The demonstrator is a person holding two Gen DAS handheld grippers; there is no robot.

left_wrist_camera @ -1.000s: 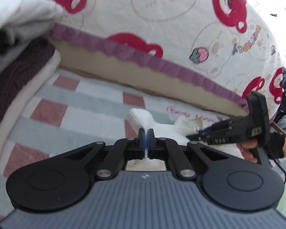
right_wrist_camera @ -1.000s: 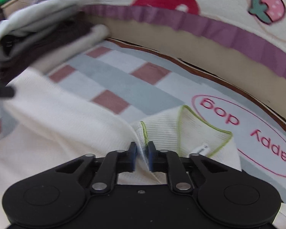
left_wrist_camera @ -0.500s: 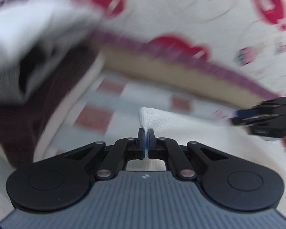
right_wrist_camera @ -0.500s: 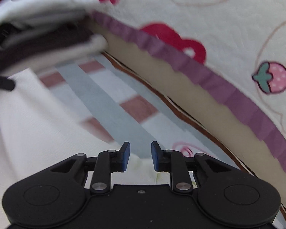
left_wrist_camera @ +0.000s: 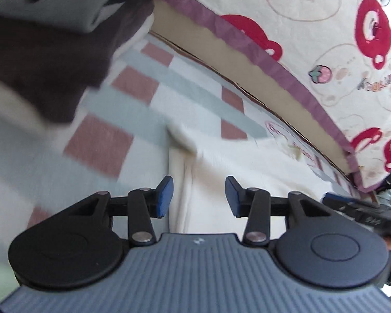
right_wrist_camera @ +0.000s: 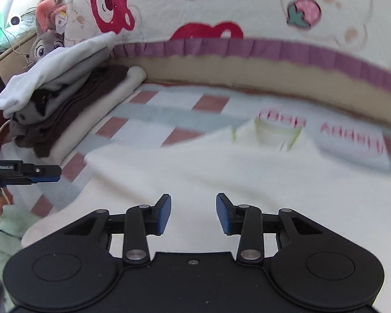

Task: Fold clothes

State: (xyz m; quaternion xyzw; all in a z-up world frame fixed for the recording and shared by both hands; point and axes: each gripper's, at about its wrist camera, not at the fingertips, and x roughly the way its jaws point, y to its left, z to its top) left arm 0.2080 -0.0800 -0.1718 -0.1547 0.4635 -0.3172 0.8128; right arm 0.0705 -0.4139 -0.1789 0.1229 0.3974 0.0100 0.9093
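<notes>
1. Our left gripper (left_wrist_camera: pixel 198 198) has its jaws opening, spread apart, with nothing pinched; the cream fabric lies below the pads, not pressed by them. Our right gripper (right_wrist_camera: pixel 193 215) is the same: jaws opening, spread, with no cloth held between them.

2. The cream knit garment (right_wrist_camera: pixel 221 177) lies flat on the checked blanket (left_wrist_camera: pixel 133 109), in front of the bed edge with the purple frill (right_wrist_camera: pixel 325 52). The stack of folded clothes (right_wrist_camera: pixel 65 104) is near its left side, not touching it as far as we can see.

3. The collar with the green trim (right_wrist_camera: pixel 276 133) points away from us, toward the bed edge. We judge the long axis runs from the collar back toward the grippers, but the lower hem is hidden, so we cannot be sure.

4. Risk: the folded edge at the left (left_wrist_camera: pixel 179 172) is loose now, and the knit may spring open or slide if a finger drags it while we pull away.

5. Risk: if the next pinch takes only one layer, the fold will go crooked.

6. Risk: a wide movement to the left can push the stack over.
</notes>
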